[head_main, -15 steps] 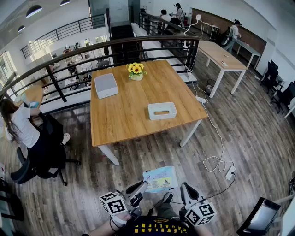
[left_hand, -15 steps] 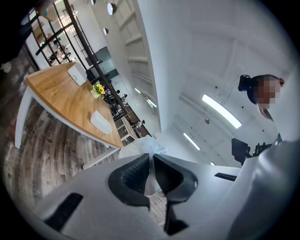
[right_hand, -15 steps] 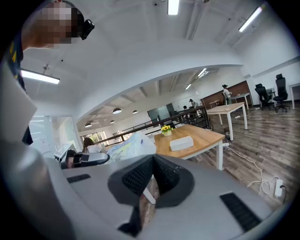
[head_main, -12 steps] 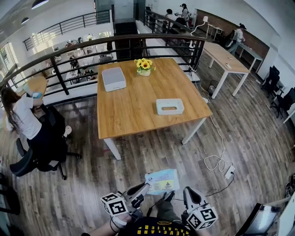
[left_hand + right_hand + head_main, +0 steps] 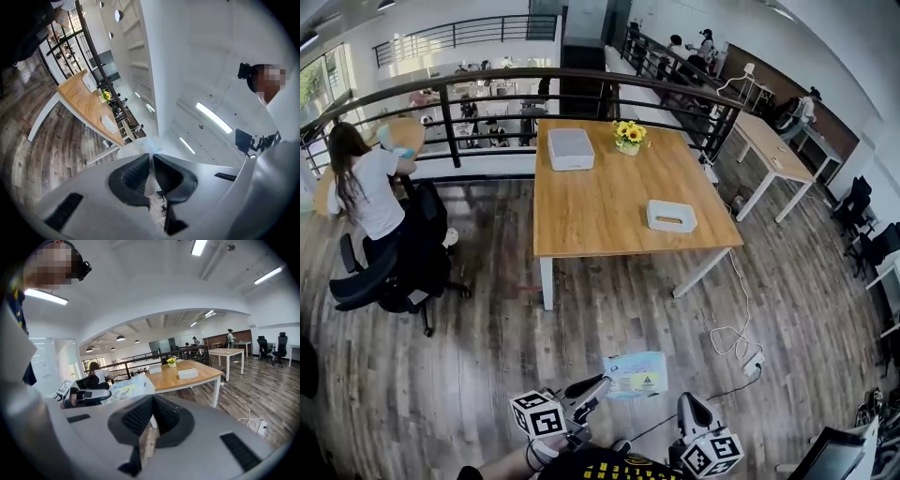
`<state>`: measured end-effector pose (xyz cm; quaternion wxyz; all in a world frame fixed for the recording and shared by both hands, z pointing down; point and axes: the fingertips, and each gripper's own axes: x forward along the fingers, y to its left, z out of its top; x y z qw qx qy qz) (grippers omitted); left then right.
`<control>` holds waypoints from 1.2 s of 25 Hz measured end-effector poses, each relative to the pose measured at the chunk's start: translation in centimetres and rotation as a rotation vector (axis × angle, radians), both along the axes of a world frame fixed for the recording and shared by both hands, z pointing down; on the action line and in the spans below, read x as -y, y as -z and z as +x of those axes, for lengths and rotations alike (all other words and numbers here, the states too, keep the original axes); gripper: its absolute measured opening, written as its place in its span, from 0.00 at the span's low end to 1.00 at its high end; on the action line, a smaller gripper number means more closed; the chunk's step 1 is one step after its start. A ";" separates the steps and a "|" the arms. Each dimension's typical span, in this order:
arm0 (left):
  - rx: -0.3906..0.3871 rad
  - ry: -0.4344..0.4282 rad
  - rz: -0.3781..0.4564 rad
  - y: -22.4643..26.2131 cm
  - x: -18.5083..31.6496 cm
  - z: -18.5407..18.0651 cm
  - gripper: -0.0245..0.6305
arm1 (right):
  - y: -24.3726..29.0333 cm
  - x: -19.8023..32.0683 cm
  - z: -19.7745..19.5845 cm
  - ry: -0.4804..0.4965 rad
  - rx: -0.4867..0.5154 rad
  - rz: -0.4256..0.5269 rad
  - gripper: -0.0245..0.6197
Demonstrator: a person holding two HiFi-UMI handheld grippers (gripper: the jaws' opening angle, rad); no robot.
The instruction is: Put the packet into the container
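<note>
My left claw (image 5: 600,384) and right claw (image 5: 688,401) were pale grey shells with black tips. Behind each sat a white cube (image 5: 536,413) printed with black square markers. Seen from close behind, each claw's pads (image 5: 136,417) were black and ribbed, set in a dark hollow of the smooth grey shell. Behind the claws I wore a dark top (image 5: 614,464) with rows of yellow print.
</note>
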<state>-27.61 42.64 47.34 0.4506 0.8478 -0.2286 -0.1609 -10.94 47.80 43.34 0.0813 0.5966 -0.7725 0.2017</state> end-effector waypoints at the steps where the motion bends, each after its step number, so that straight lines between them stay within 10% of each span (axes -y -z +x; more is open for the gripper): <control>1: 0.005 -0.006 0.000 0.0 -0.8 0.1 0.08 | 0.1 -0.7 -0.2 0.001 0.011 0.003 0.05; 10: 0.077 -0.058 0.007 0.3 -5.9 5.9 0.08 | 0.9 -5.6 4.5 -0.008 0.232 0.128 0.07; 14: 0.131 -0.046 0.020 0.7 -7.7 9.9 0.08 | 1.1 -6.9 8.0 0.034 0.325 0.155 0.28; 30: 0.302 -0.016 0.070 1.1 -11.4 20.1 0.09 | -3.2 -7.8 15.4 0.168 0.421 0.002 0.30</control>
